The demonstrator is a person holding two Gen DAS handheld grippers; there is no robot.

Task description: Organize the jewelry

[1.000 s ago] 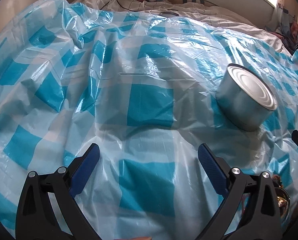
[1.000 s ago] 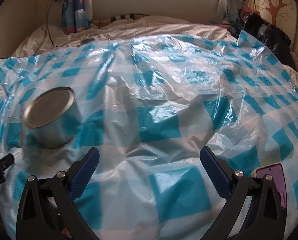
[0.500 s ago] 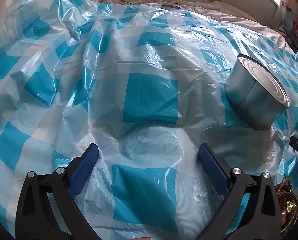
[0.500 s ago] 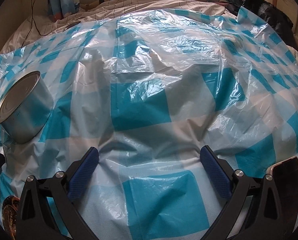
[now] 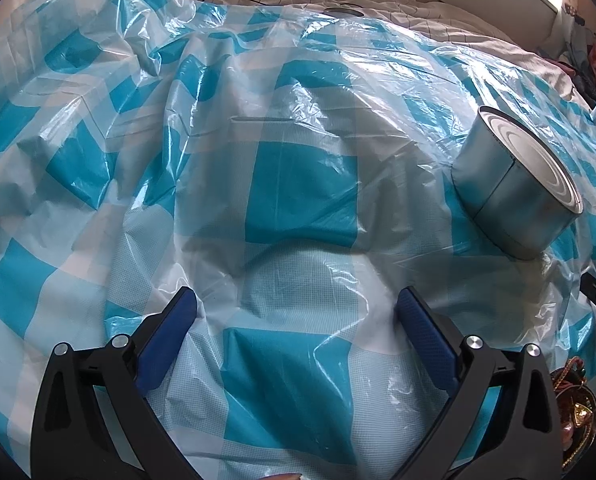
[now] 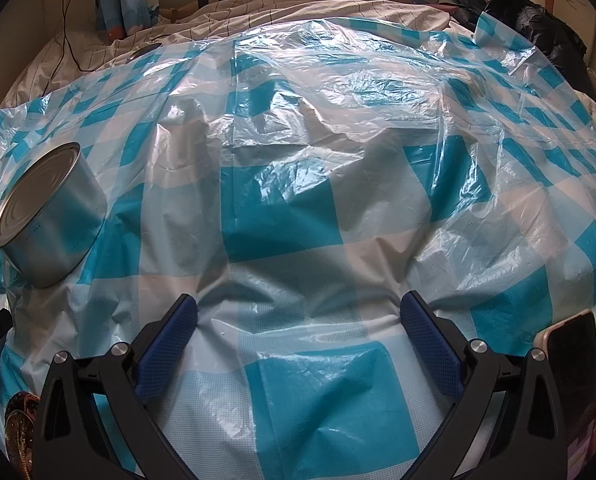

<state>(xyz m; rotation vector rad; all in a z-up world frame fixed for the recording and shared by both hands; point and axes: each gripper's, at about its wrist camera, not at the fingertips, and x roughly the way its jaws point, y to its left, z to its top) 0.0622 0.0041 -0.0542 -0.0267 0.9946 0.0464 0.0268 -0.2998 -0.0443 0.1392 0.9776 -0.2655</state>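
A silver metal tin stands on the blue-and-white checked plastic sheet covering the bed; it also shows at the left of the right wrist view. A heap of gold and red jewelry lies at the lower right edge of the left view and at the lower left edge of the right view. My left gripper is open and empty above the sheet. My right gripper is open and empty too. The tin and jewelry lie between the two grippers.
A phone lies on the sheet at the right edge of the right view. White bedding, a black cable and a dark bag lie at the far side by the wall.
Both grippers have dropped closer to the sheet and tilted down. The tin looks larger and the jewelry has come into view at the lower edges.
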